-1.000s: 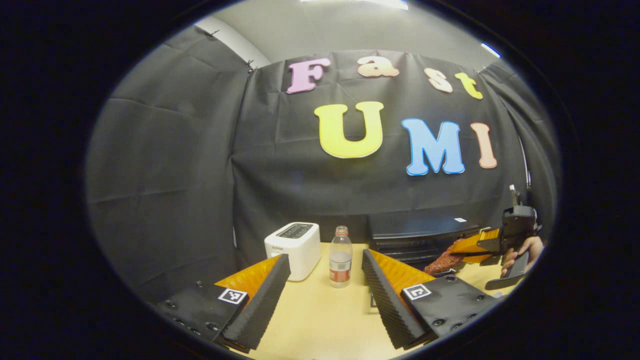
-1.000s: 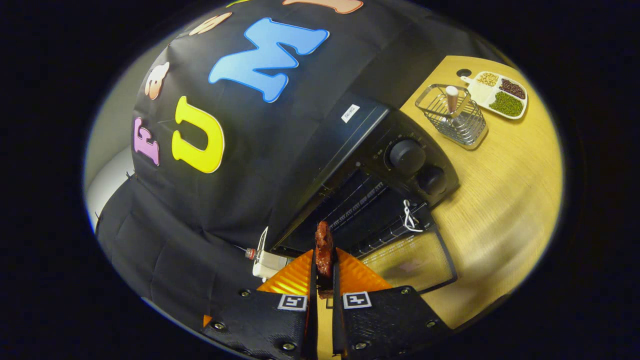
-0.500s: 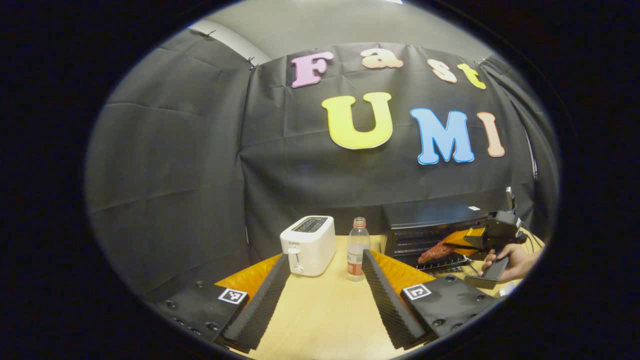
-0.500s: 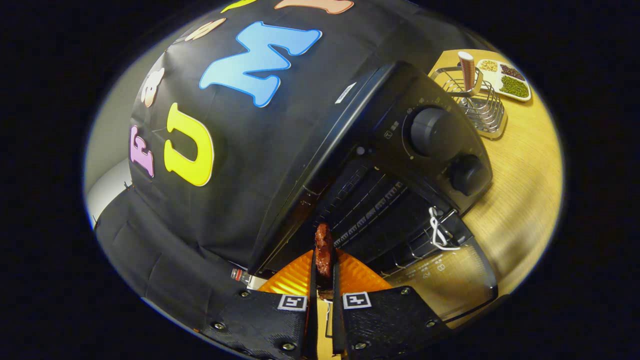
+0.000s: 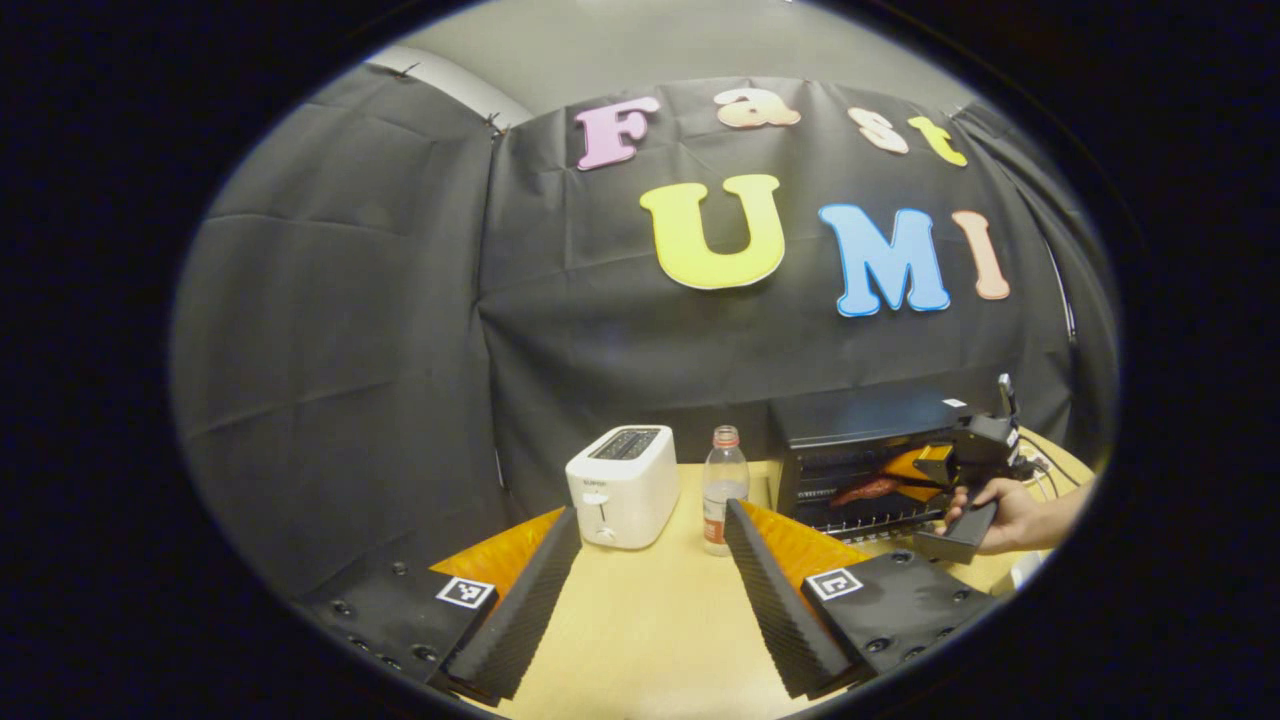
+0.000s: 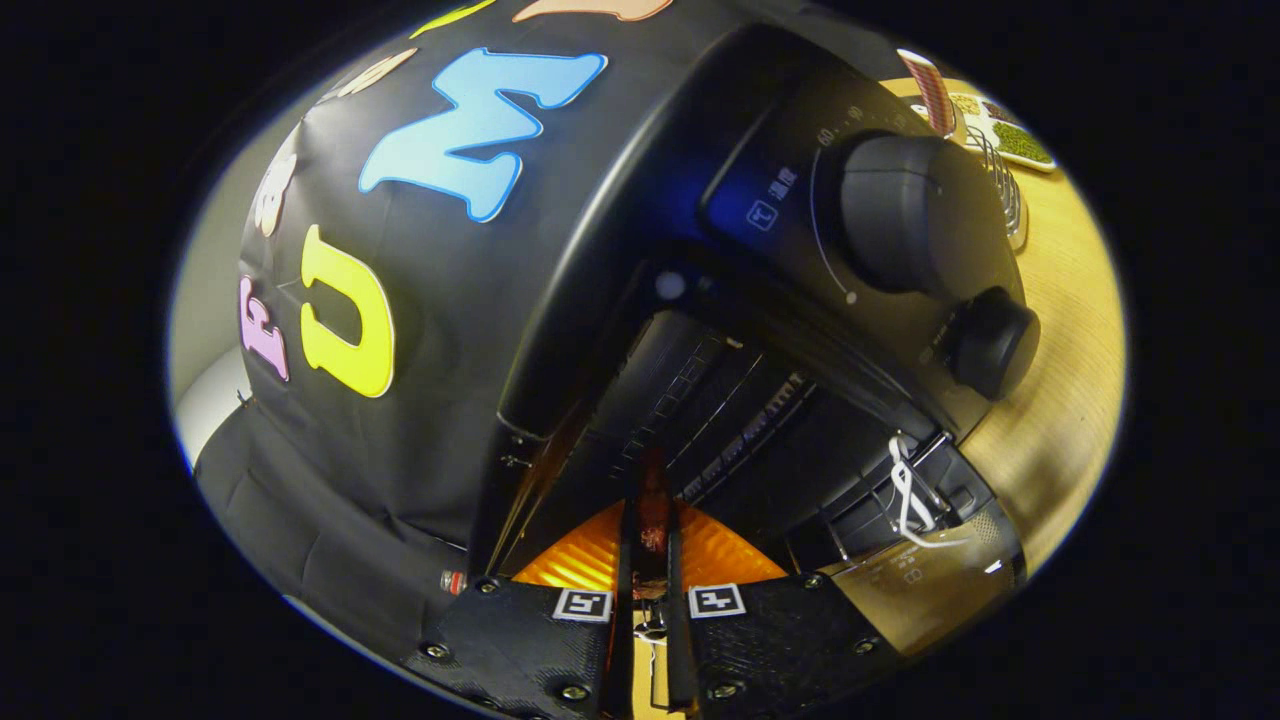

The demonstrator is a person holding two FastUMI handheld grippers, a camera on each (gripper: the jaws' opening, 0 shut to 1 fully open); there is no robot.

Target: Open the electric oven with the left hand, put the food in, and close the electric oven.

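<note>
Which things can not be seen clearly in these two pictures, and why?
- Food, right gripper view: mostly hidden between the right gripper fingers, dark inside the oven.
- Oven rack, left gripper view: too small to tell whether food touches it.
- Bottle: base behind left gripper finger.

Black cloth [image 5: 330, 330] drapes the booth's walls in creased folds. Above it runs a pale grey ceiling [image 5: 620, 40]. The worktop [image 5: 650, 630] is light wood.

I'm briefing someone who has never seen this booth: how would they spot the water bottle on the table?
Find the black oven at the back of the wooden table, against the cloth wall. Just left of it stands a white toaster, and the bottle stands between the two. It is the one clear, upright thing there, with a reddish cap and label.
</note>
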